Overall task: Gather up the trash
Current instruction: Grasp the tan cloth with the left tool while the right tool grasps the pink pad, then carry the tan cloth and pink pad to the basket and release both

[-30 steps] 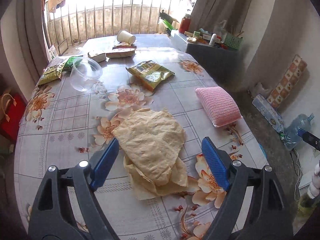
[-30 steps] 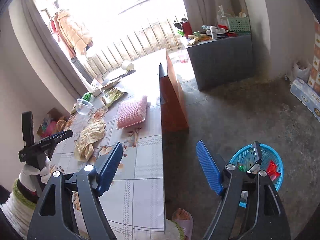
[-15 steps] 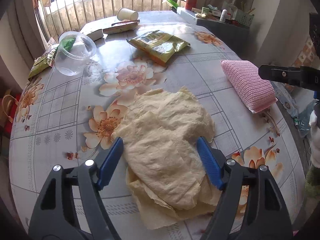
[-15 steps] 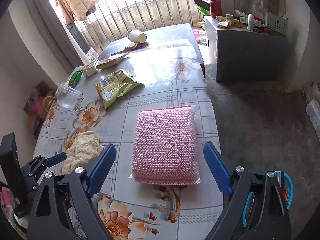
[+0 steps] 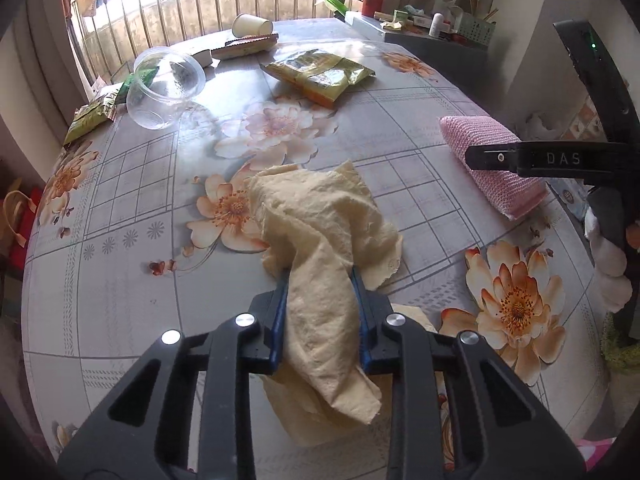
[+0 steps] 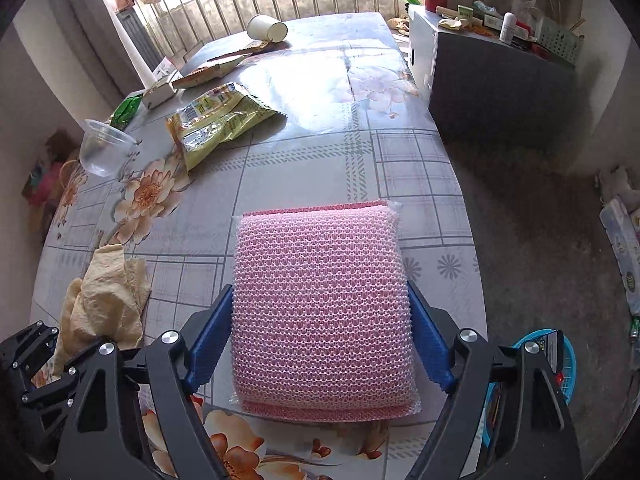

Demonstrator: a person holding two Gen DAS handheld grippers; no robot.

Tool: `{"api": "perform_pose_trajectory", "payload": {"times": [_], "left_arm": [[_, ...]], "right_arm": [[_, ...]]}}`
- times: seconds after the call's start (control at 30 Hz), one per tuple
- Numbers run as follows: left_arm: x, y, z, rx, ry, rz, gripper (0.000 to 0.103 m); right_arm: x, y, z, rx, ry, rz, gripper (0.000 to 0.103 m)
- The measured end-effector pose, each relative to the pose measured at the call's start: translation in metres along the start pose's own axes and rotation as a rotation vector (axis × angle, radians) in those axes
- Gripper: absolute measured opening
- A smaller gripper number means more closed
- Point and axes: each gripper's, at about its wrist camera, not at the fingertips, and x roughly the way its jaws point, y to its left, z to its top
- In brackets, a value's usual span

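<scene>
On the counter (image 5: 120,208), left wrist view: left gripper (image 5: 320,312), fingers pinching crumpled yellow paper (image 5: 316,232) at its near end; far part of paper resting on flowered cloth. Beyond it, snack bag (image 5: 320,76) lying flat; clear tub (image 5: 166,88) tipped on its side at far left; paper cup (image 5: 250,26) on its side near far edge. Pink pad (image 5: 492,168) at right edge, partly hidden by right gripper (image 5: 536,158) seen side-on.

Right wrist view: right gripper (image 6: 320,336), fingers spread, one at each side of pink pad (image 6: 322,304); touching or just clear, cannot tell. Pad lying flat at near right edge of counter (image 6: 312,152). Yellow paper (image 6: 106,300) at left, near end inside left gripper (image 6: 80,354). Snack bag (image 6: 216,124), clear tub (image 6: 104,152) and paper cup (image 6: 266,28) farther off. Blue basket (image 6: 560,364) on floor at lower right, holding scraps.
</scene>
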Motion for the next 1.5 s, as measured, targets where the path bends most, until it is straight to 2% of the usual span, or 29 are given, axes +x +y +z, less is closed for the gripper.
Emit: {"api": "perform_pose_trajectory", "payload": {"times": [0.27, 0.4, 0.5, 0.67, 0.9, 0.97, 1.0, 1.5], "left_arm": [[-0.041, -0.027, -0.065, 0.014, -0.001, -0.047, 0.023], [-0.062, -0.041, -0.100, 0.039, -0.014, -0.018, 0.023], [-0.074, -0.047, -0.120, 0.028, -0.017, -0.008, 0.023], [-0.081, -0.058, -0.131, 0.028, -0.043, 0.059, 0.023], [-0.082, -0.061, -0.133, 0.014, -0.052, 0.092, 0.023], [-0.081, -0.062, -0.133, 0.017, -0.051, 0.098, 0.023], [-0.082, -0.062, -0.133, 0.017, -0.052, 0.099, 0.023], [-0.084, -0.063, -0.132, 0.008, -0.060, 0.099, 0.020]], "right_arm": [[-0.043, 0.026, -0.099, -0.064, -0.026, 0.064, 0.079], [-0.069, 0.029, -0.148, -0.073, -0.068, 0.076, 0.080], [-0.081, 0.027, -0.168, -0.069, -0.071, 0.092, 0.082], [-0.089, 0.024, -0.184, -0.065, -0.086, 0.141, 0.088], [-0.093, 0.029, -0.196, -0.087, -0.104, 0.094, 0.089], [-0.094, 0.029, -0.199, -0.084, -0.111, 0.074, 0.086], [-0.094, 0.029, -0.200, -0.081, -0.114, 0.058, 0.081], [-0.103, 0.027, -0.202, -0.048, -0.117, 0.079, 0.078]]}}
